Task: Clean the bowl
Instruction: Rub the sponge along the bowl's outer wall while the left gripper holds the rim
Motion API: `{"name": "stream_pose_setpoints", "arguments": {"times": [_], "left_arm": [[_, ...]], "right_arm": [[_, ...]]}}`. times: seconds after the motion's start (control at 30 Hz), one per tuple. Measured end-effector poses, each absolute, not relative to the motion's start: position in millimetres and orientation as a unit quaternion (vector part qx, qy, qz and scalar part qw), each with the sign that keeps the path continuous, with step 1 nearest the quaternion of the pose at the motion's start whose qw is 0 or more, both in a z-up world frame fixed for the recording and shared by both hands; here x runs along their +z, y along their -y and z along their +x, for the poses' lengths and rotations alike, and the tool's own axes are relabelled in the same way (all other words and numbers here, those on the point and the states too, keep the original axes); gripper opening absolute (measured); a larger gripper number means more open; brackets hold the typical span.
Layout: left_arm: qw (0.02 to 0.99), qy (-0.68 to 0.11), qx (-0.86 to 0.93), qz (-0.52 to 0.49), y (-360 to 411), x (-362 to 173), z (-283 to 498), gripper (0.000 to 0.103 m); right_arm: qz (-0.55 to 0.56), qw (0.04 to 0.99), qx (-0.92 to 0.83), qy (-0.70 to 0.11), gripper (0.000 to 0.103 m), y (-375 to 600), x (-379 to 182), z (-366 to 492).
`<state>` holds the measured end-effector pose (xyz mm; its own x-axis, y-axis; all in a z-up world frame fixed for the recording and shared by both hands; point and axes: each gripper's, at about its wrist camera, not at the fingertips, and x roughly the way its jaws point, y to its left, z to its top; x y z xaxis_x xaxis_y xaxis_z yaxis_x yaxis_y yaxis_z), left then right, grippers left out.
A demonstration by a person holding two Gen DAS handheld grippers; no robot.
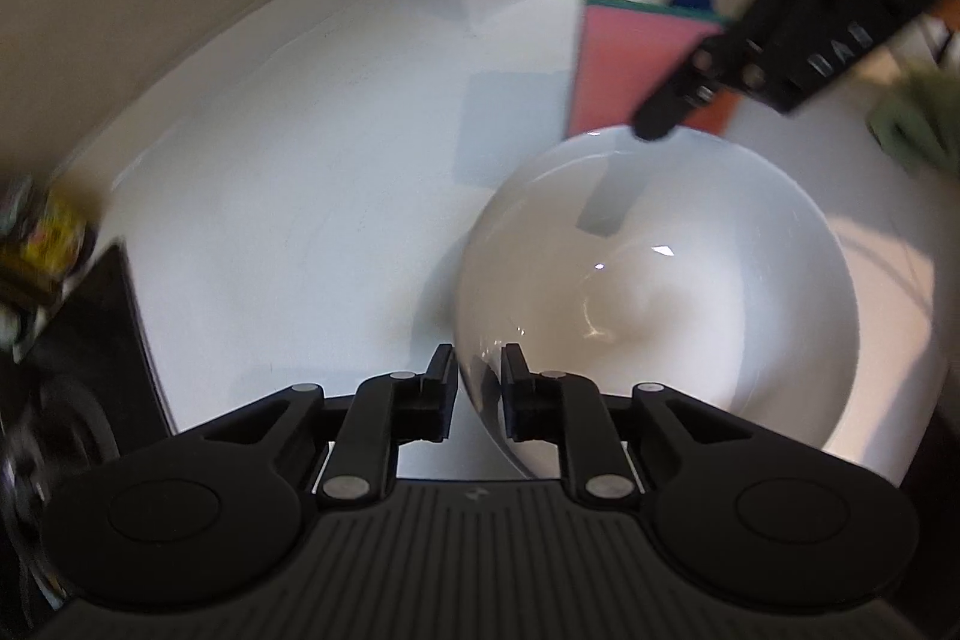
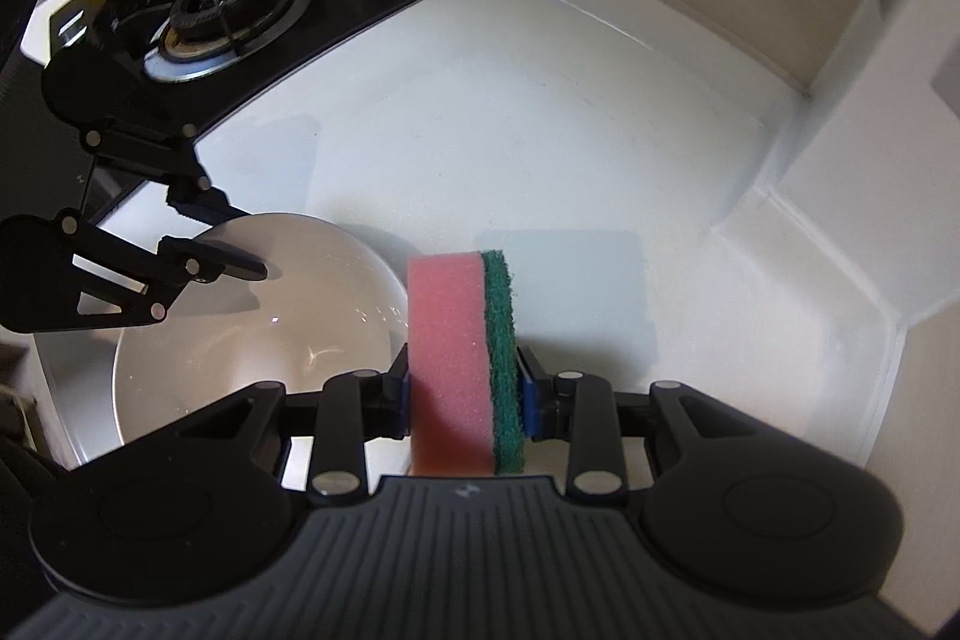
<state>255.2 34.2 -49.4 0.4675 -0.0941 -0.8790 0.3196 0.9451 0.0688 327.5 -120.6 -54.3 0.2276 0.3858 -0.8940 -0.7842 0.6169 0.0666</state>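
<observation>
Right claw (image 2: 462,400) pinching sponge (image 2: 459,364), left claw (image 1: 477,382) clamping bowl (image 1: 660,292) rim, over white counter (image 2: 540,130) beside stove (image 2: 228,10).

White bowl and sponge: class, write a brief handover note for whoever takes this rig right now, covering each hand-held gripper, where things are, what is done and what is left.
Left hand-held gripper: shut on the near rim of the glossy white ceramic bowl, which sits on the white countertop.
Right hand-held gripper: shut on the pink foam sponge with a green scouring layer, held beside the bowl, apart from it.
Done: both things gripped.
Left: bring the sponge into the bowl and scrub the inside; no wiping is visible yet.
</observation>
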Motion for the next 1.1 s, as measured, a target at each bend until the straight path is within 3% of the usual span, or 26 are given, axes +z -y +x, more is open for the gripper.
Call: {"name": "stream_pose_setpoints", "arguments": {"times": [0.13, 0.3, 0.33, 0.53, 0.77, 0.87, 1.1], "left_arm": [[0.854, -0.511, -0.088, 0.041, -46, -47, 245, 0.019], [0.855, -0.513, -0.077, 0.027, -45, -54, 242, 0.017], [0.854, -0.512, -0.082, 0.036, -44, -54, 243, 0.009], [0.841, -0.495, -0.149, 0.160, -30, -55, 248, 0.012], [0.824, -0.471, -0.206, 0.236, -20, -58, 256, 0.016], [0.831, -0.475, -0.198, 0.213, -24, -57, 260, 0.016], [0.857, -0.503, -0.104, 0.036, -52, -48, 241, 0.016]], "right_arm": [[-0.170, 0.768, 0.375, -0.491, 0.028, 131, -56, 324], [-0.148, 0.774, 0.365, -0.497, 0.028, 137, -57, 315], [-0.148, 0.773, 0.364, -0.498, 0.028, 138, -58, 313], [-0.179, 0.745, 0.392, -0.508, 0.028, 137, -55, 313], [-0.224, 0.731, 0.415, -0.494, 0.028, 117, -53, 326], [-0.237, 0.728, 0.417, -0.490, 0.028, 112, -52, 327], [-0.181, 0.754, 0.396, -0.491, 0.028, 128, -55, 324]]}}
